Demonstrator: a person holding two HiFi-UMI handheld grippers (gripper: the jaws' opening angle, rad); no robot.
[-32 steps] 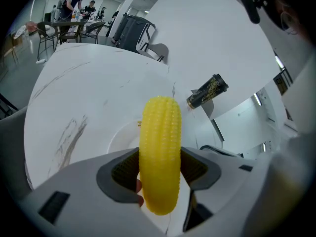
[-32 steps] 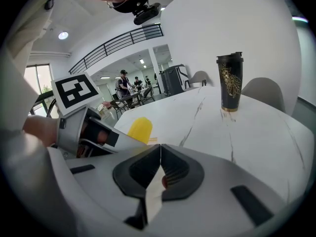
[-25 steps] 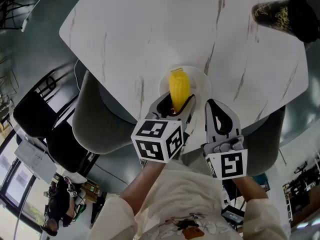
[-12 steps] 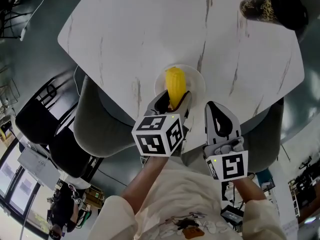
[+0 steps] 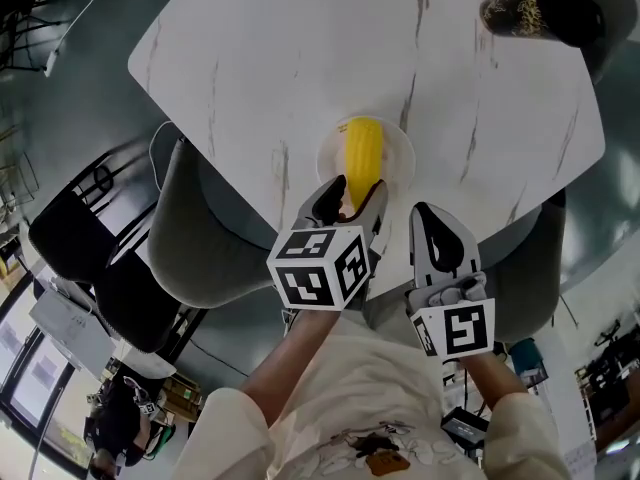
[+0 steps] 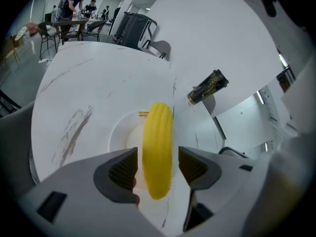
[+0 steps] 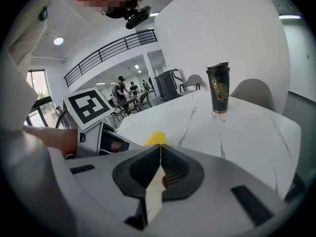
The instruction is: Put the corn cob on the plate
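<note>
The yellow corn cob point(image 5: 362, 158) lies lengthwise on the small white plate point(image 5: 400, 160) near the table's front edge. In the left gripper view the corn cob point(image 6: 158, 152) runs between the pads with a thin gap on each side, its near end past the plate point(image 6: 121, 132) rim. My left gripper point(image 5: 350, 200) point(image 6: 158, 169) stands open around that near end. The right gripper point(image 5: 437, 226) point(image 7: 160, 164) hangs just right of it, off the table edge, shut with nothing in it. A yellow tip of the corn cob point(image 7: 156, 137) peeks over its jaws.
A black tumbler with gold pattern point(image 5: 530, 8) point(image 6: 207, 87) point(image 7: 218, 89) stands at the far right of the white marble table point(image 5: 300, 58). Grey chairs point(image 5: 200, 238) are tucked under the near edge. People sit at tables far behind.
The left gripper's jaws have parted from the corn cob, which now rests on the plate. The right gripper has stayed where it was, shut.
</note>
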